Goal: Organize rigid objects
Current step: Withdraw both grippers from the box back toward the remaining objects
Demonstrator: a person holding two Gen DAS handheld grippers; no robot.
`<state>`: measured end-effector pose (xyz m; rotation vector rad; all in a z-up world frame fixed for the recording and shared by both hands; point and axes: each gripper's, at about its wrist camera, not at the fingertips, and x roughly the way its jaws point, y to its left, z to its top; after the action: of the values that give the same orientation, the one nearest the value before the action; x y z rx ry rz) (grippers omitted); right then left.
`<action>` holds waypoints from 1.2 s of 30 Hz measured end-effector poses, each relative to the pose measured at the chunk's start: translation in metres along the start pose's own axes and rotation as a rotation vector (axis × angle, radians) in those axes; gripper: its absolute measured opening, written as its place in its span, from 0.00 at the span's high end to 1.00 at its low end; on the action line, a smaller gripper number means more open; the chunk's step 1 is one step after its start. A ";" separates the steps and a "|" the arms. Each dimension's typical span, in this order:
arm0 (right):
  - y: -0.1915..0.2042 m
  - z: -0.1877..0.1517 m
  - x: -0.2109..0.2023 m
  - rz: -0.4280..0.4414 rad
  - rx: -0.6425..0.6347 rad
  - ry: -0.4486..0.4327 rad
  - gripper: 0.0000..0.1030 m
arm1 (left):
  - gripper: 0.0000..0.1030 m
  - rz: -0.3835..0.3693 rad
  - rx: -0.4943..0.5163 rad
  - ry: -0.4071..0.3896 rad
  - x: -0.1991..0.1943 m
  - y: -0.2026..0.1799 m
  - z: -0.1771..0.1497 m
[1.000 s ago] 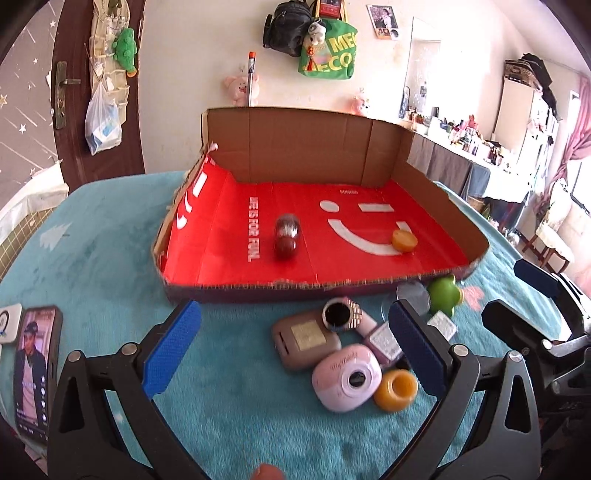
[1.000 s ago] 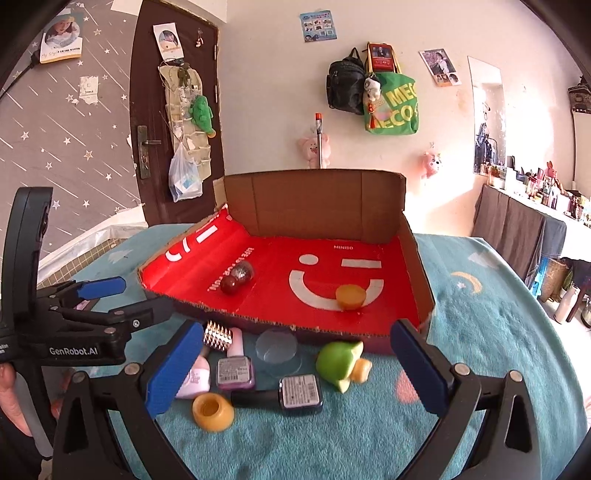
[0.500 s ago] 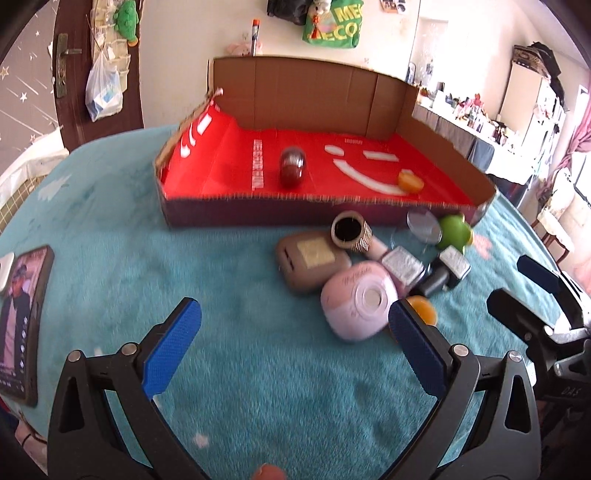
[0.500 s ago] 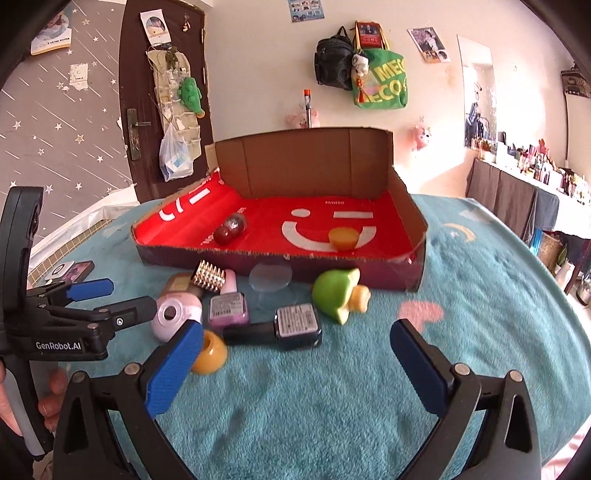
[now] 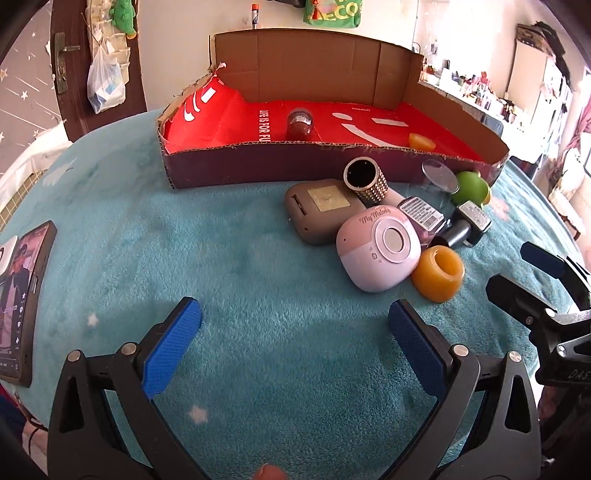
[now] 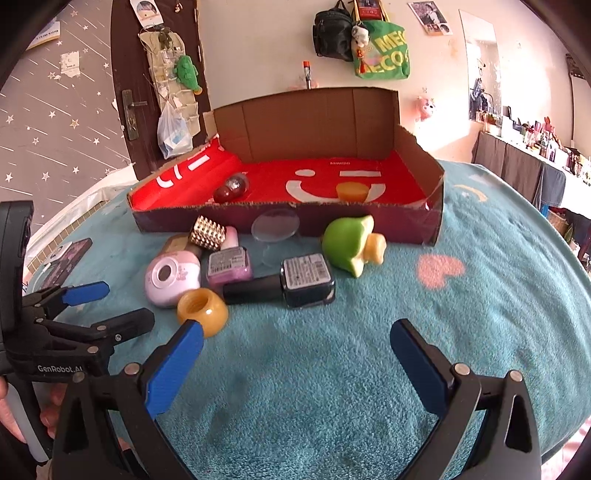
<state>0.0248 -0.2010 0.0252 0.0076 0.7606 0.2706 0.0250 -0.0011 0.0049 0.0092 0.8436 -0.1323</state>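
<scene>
You are in a lived-in bedroom at home: behind the cardboard box [image 6: 306, 147] hang a backpack [image 6: 332, 35] and green tote bag [image 6: 384, 55], with a door [image 6: 147, 74] to its left.

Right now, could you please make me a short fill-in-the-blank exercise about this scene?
1. The cardboard box has a ____ floor.
2. Both the left gripper and the right gripper are ____.
3. The number of items already inside the box is ____.
4. The black-capped nail polish bottle is lying on its ____.

Missing words: red; open; two; side
</scene>
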 end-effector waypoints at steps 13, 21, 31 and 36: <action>0.002 -0.008 0.010 -0.065 -0.024 0.028 0.00 | 0.00 0.023 0.000 0.000 0.002 -0.002 0.000; -0.001 -0.006 0.011 -0.062 -0.019 0.028 0.00 | 0.00 0.023 0.001 0.008 0.004 -0.003 0.004; -0.002 -0.001 0.010 0.001 -0.003 0.031 0.00 | 0.00 -0.001 0.020 0.009 0.006 -0.009 0.010; -0.003 -0.003 0.011 -0.032 -0.025 0.025 0.00 | 0.00 -0.040 0.007 0.013 0.008 -0.009 0.017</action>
<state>0.0310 -0.2016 0.0151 -0.0311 0.7813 0.2503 0.0420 -0.0116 0.0112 0.0001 0.8567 -0.1732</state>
